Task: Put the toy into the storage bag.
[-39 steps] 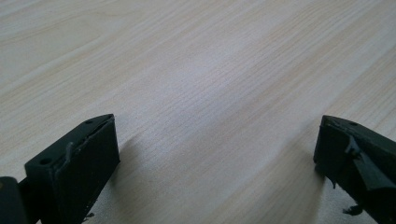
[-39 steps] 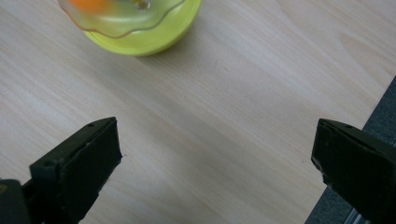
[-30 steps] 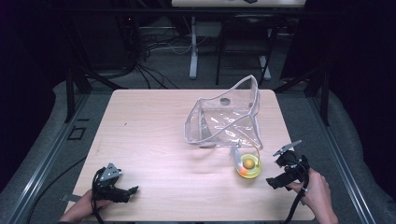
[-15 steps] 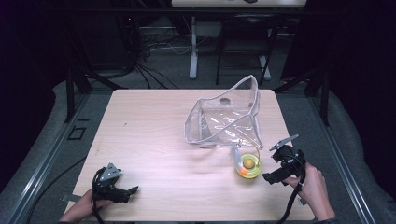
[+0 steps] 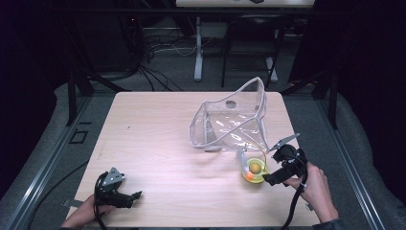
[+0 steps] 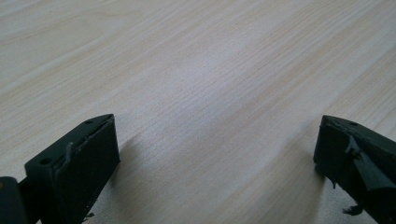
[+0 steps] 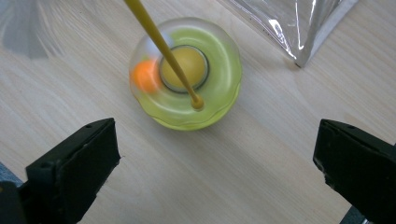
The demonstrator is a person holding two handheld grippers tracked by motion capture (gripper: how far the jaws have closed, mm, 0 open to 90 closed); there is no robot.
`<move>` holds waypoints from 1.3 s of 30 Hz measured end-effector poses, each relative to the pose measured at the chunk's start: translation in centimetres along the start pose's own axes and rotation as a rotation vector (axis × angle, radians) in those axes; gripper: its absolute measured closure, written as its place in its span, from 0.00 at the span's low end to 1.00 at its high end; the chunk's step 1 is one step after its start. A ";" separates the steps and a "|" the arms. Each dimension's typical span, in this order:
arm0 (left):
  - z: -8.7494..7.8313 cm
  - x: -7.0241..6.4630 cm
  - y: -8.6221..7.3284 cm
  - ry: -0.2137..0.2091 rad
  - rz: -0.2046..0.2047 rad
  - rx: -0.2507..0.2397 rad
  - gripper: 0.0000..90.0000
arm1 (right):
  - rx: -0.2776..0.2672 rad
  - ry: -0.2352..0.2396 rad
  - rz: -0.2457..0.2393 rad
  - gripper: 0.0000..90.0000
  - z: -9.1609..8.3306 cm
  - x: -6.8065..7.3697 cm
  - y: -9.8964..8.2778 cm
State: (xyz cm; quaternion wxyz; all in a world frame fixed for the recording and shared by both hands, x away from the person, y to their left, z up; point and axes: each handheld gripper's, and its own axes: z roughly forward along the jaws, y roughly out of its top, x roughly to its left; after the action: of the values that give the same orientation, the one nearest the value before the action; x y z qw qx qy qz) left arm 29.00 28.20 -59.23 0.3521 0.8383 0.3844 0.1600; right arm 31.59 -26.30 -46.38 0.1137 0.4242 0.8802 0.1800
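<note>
A round yellow-green toy (image 5: 254, 170) (image 7: 187, 74) with a yellow centre, an orange ball and a thin yellow cord (image 7: 159, 42) lies on the wooden table (image 5: 158, 134) near the front right. A clear plastic pouch (image 5: 232, 120) (image 7: 299, 23) stands open just behind it. My right gripper (image 5: 268, 181) (image 7: 217, 172) hovers open just right of the toy, its jaws wide apart and nothing between them. My left gripper (image 5: 136, 195) (image 6: 217, 163) rests open near the front left corner, over bare wood.
Dark floor, cables and table legs (image 5: 198, 48) lie beyond the table's far edge. A metal rail (image 5: 48, 163) runs along the left side.
My right gripper has moved a little left and down, closer to the toy. The left gripper has stayed put.
</note>
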 end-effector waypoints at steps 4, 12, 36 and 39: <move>0.0 0.0 0.0 0.001 0.001 0.000 0.00 | 0.005 -0.005 -0.019 0.02 -0.2 0.2 0.5; 0.0 0.0 0.0 -0.001 0.000 0.001 0.00 | -0.021 -0.006 -0.065 0.16 -1.4 1.0 2.3; 0.0 0.0 0.0 -0.001 -0.001 0.001 0.00 | 0.065 -0.073 -0.228 0.77 -3.5 2.6 5.7; 0.0 0.0 0.0 0.001 0.000 0.001 0.00 | 0.066 -0.074 -0.231 0.82 -3.7 2.7 5.9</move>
State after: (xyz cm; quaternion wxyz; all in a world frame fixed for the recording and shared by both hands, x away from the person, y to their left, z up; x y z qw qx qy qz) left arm 29.00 28.20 -59.23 0.3517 0.8384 0.3845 0.1601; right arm 32.79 -21.62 -40.71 0.1521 0.3297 0.9239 0.1209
